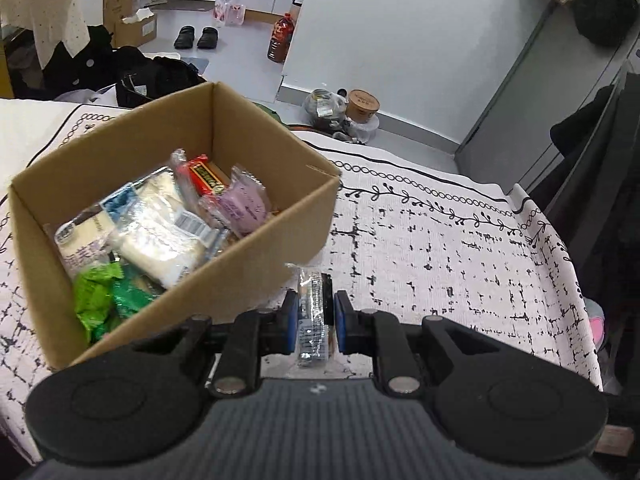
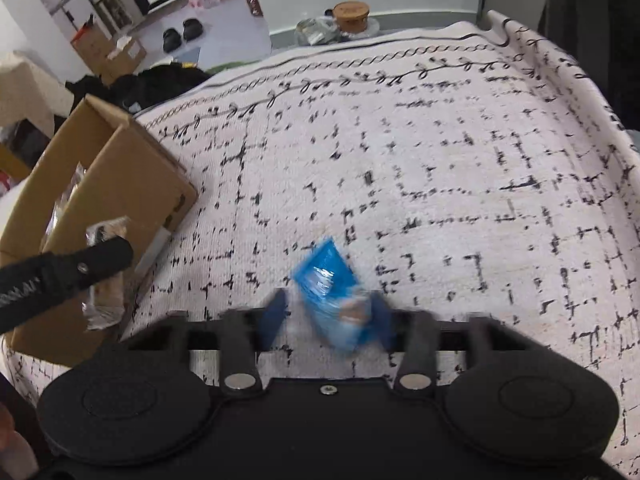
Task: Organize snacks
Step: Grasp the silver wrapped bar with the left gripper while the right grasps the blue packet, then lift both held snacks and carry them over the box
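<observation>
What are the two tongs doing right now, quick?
Left tongs: shut on a clear-wrapped snack bar, beside the cardboard box.
Right tongs: around a blue snack packet; too blurred to tell if they grip it.

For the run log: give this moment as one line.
left tool: shut on clear-wrapped snack | right tool: around blue packet, grip unclear | cardboard box: part-filled

Black tongs (image 1: 313, 316), blue pads (image 1: 289, 320)
</observation>
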Demonstrator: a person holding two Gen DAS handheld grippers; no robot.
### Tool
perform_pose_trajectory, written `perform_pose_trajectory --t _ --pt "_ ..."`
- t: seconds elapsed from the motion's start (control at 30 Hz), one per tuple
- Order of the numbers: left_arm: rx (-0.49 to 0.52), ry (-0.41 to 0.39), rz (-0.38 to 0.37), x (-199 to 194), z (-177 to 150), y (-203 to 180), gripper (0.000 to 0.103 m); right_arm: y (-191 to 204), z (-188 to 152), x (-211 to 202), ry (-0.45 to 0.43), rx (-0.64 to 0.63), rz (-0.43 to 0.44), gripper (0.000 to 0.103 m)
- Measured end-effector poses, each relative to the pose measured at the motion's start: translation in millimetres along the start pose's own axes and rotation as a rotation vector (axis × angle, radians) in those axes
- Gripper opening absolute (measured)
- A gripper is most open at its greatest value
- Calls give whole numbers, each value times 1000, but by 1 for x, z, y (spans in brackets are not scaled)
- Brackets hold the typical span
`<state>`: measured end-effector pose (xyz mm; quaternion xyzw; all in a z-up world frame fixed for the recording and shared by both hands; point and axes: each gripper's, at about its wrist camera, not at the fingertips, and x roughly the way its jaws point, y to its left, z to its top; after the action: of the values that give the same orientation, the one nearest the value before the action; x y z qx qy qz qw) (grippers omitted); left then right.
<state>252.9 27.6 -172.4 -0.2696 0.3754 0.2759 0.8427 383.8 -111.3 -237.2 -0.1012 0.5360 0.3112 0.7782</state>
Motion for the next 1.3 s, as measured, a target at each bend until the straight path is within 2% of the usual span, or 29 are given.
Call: perform_pose_trajectory --t 0.03,0.43,0.7,1.0,1.3 --pt "0 1 0 -2 0 2 17 1 -1 -3 -7 0 -2 28" --pt "17 -43 -32 -34 10 10 17 13 -2 -48 -118 86 47 26" --pt "30 -76 -41 -54 17 14 17 19 -4 -82 -231 174 102 26" --pt "46 -142 -22 -82 28 25 17 28 -7 -98 -300 211 148 26" --pt "44 -160 -2 -98 37 46 17 48 -7 -108 -346 200 209 26"
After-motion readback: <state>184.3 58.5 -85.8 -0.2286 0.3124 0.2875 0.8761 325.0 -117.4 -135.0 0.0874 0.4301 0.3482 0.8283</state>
